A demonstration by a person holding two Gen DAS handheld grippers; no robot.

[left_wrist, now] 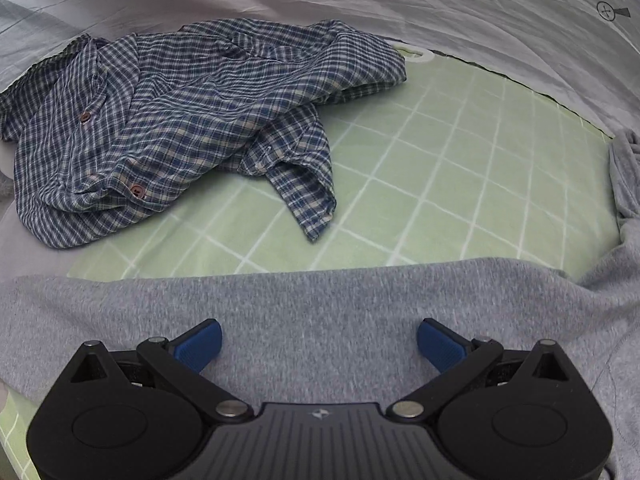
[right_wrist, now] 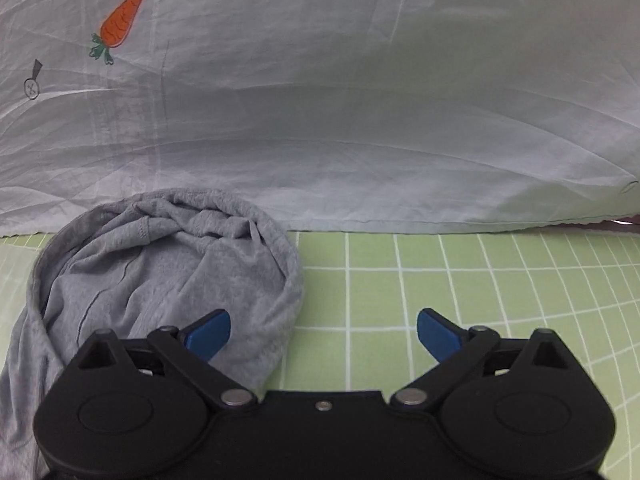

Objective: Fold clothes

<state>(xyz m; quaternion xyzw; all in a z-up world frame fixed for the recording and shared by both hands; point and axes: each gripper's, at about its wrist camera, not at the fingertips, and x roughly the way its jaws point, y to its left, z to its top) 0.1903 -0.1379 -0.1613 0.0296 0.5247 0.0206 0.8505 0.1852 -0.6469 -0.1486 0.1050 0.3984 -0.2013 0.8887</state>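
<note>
A grey knit garment (left_wrist: 320, 304) lies spread flat under my left gripper (left_wrist: 319, 346), which is open and empty just above it. A crumpled blue plaid shirt (left_wrist: 180, 120) with brown buttons lies farther off at the left on the green grid mat (left_wrist: 460, 184). In the right wrist view a bunched end of the grey garment (right_wrist: 168, 268) lies at the left. My right gripper (right_wrist: 324, 338) is open and empty, its left finger over that grey cloth and its right finger over the green mat (right_wrist: 460, 300).
A pale grey sheet (right_wrist: 360, 100) with a printed carrot (right_wrist: 120, 20) rises behind the mat. The same sheet (left_wrist: 400, 4) with printed marks lies behind the plaid shirt. The mat's far edge meets the sheet.
</note>
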